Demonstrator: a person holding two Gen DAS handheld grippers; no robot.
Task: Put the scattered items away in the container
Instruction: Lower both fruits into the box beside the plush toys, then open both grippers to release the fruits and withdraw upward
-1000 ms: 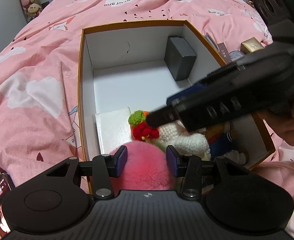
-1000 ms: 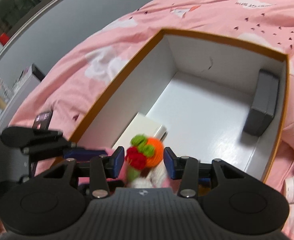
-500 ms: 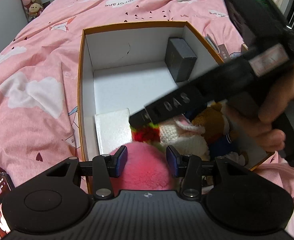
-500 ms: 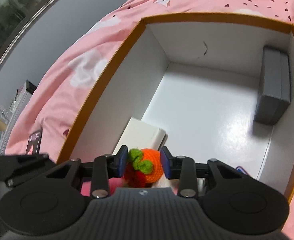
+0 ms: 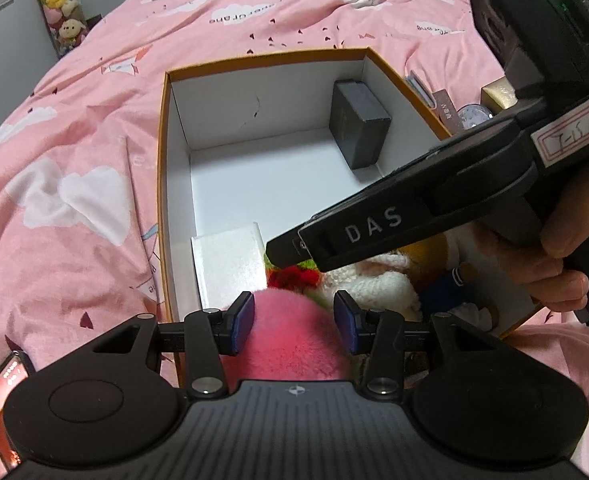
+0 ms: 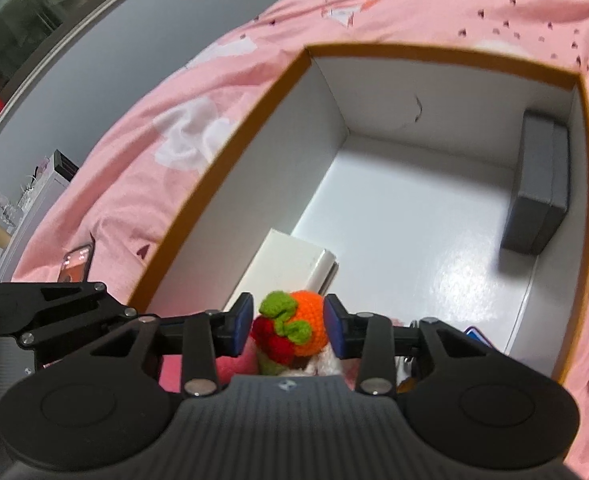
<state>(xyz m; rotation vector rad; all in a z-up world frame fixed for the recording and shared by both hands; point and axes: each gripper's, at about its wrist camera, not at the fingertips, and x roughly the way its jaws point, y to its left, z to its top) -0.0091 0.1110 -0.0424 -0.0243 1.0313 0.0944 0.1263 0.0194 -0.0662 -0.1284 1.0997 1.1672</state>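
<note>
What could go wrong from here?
1. The right gripper's fingers are opening around the crochet toy; it could roll off the plush pile.
2. The left gripper holds the pink pompom by the box's near rim; released there, it may fall outside.

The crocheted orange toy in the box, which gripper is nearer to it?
Right. The right gripper has the crocheted orange toy between its opening jaws, pads apart from it. The left gripper sits just beside it, around the pink pompom.
</note>
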